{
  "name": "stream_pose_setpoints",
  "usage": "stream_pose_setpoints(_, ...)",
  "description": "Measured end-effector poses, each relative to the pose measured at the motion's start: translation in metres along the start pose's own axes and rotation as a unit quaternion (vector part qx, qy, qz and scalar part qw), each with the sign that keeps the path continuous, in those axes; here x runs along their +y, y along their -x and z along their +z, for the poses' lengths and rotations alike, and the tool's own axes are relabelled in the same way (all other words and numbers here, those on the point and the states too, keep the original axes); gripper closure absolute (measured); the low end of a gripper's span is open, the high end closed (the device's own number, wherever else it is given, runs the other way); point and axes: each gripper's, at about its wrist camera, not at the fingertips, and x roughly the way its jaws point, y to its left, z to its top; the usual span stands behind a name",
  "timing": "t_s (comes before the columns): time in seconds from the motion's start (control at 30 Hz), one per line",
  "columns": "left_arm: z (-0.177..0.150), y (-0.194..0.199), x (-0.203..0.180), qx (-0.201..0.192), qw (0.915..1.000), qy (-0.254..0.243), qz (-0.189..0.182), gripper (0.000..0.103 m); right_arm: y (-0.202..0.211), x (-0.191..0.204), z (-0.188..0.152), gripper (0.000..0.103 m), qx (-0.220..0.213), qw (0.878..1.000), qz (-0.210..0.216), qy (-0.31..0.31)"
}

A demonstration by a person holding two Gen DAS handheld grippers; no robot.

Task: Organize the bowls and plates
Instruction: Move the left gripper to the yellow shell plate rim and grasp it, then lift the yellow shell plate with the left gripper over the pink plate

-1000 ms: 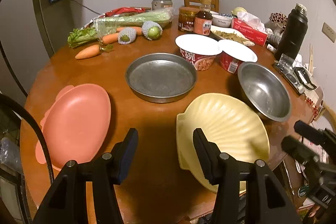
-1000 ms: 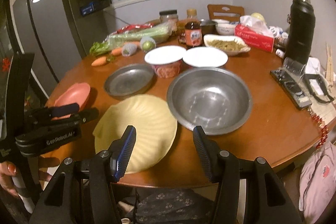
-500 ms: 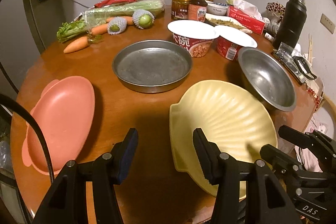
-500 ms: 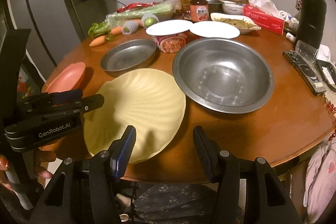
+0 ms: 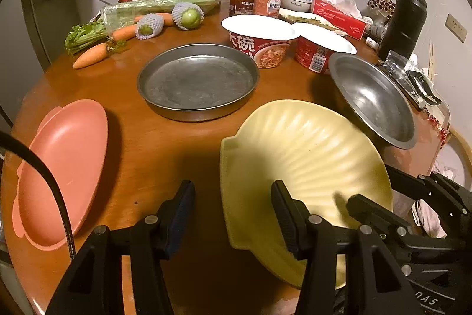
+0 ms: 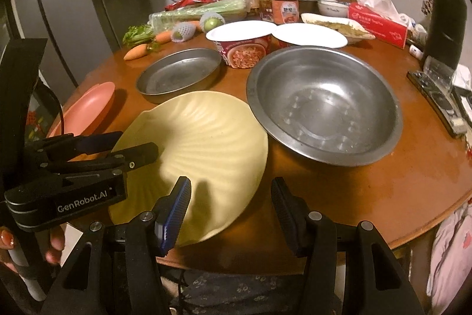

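A yellow shell-shaped plate [image 5: 306, 155] lies at the round table's near edge; it also shows in the right wrist view [image 6: 203, 149]. A pink plate [image 5: 65, 164] lies to its left, a flat metal pan [image 5: 197, 80] behind, a large metal bowl [image 6: 324, 105] to its right. My left gripper [image 5: 233, 202] is open, its right finger over the yellow plate's near left rim. My right gripper [image 6: 231, 202] is open and empty, its left finger over the plate's near rim. Each gripper shows in the other's view.
Two instant noodle cups [image 5: 259, 40] stand behind the pan. Carrots, celery and netted fruit [image 5: 147, 19] lie at the back left. Jars, a sauce bottle, a tissue box [image 6: 380, 22] and a black flask [image 6: 445, 16] stand at the back and right.
Both grippers have moved forward and lower toward the yellow plate, which now looks larger. Their jaws stay open. Nothing on the table has moved.
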Motion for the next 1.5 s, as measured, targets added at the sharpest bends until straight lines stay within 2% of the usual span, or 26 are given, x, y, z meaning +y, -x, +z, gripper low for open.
stream_pose_setpoints(0.07,0.000,-0.001,-0.001,0.000,1.0000,0.000,-0.006,0.049,-0.002,0.002,0.001,0.050,-0.004,1.000,-0.001,0.007)
stream_pose_setpoints(0.27,-0.002,0.001,-0.003,-0.003,0.9996,-0.001,-0.027,0.056,-0.007,0.010,0.002,0.054,-0.002,1.000,-0.001,0.029)
stream_pose_setpoints(0.63,-0.003,0.017,0.006,-0.018,0.9996,0.008,-0.022,0.056,0.003,0.027,0.003,0.054,-0.012,0.999,-0.003,0.049)
stream_pose_setpoints(1.07,0.006,0.066,0.037,-0.075,0.9968,0.027,0.008,0.056,0.024,0.066,0.024,0.054,-0.047,0.996,0.015,0.068)
stream_pose_setpoints(1.5,0.018,0.107,0.116,-0.112,0.9883,0.070,0.077,0.056,0.016,0.144,0.067,0.054,-0.070,0.988,0.072,0.119)
